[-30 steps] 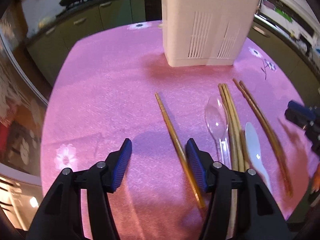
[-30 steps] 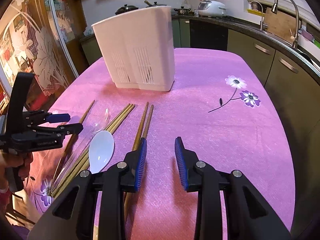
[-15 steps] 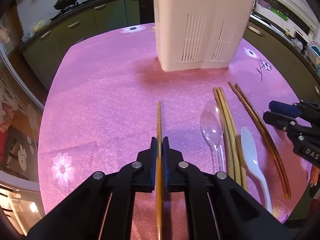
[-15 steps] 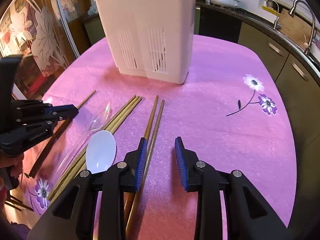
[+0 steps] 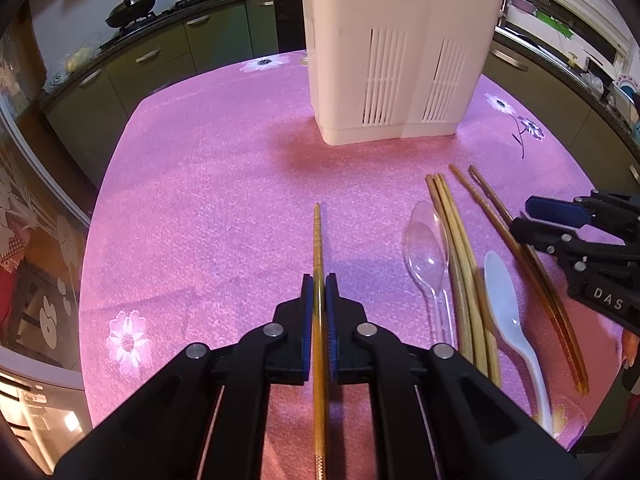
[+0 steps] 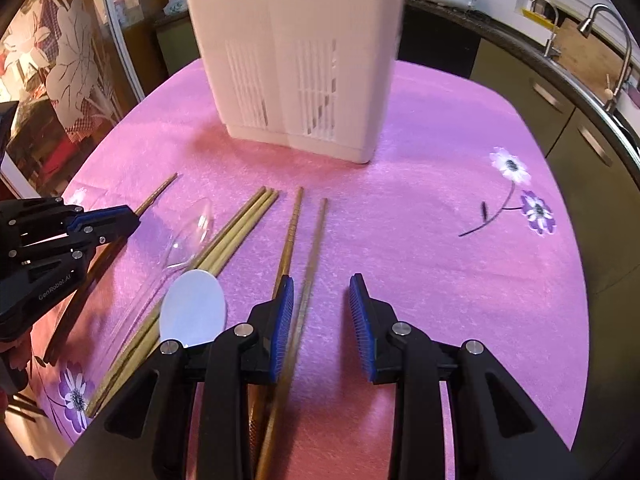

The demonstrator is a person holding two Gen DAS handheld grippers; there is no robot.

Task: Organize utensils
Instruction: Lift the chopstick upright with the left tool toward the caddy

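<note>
A white slotted utensil holder (image 5: 396,52) stands at the far side of the pink table; it also shows in the right wrist view (image 6: 296,56). My left gripper (image 5: 319,304) is shut on a single amber chopstick (image 5: 318,240). To its right lie a clear plastic spoon (image 5: 426,252), a bundle of light wooden chopsticks (image 5: 456,248), a white spoon (image 5: 508,308) and two dark brown chopsticks (image 5: 536,272). My right gripper (image 6: 322,300) is open, low over the table, with one brown chopstick (image 6: 310,264) between its fingers and the other (image 6: 290,232) just left of the left finger.
The pink flowered tablecloth (image 6: 440,220) covers the table, with edges near on the right and front. Kitchen counters, a sink tap (image 6: 612,40) and pans on a hob (image 5: 160,0) surround it.
My left gripper has closed on the amber chopstick, which now points straight ahead. My right gripper has moved forward and left, so that it straddles one brown chopstick.
</note>
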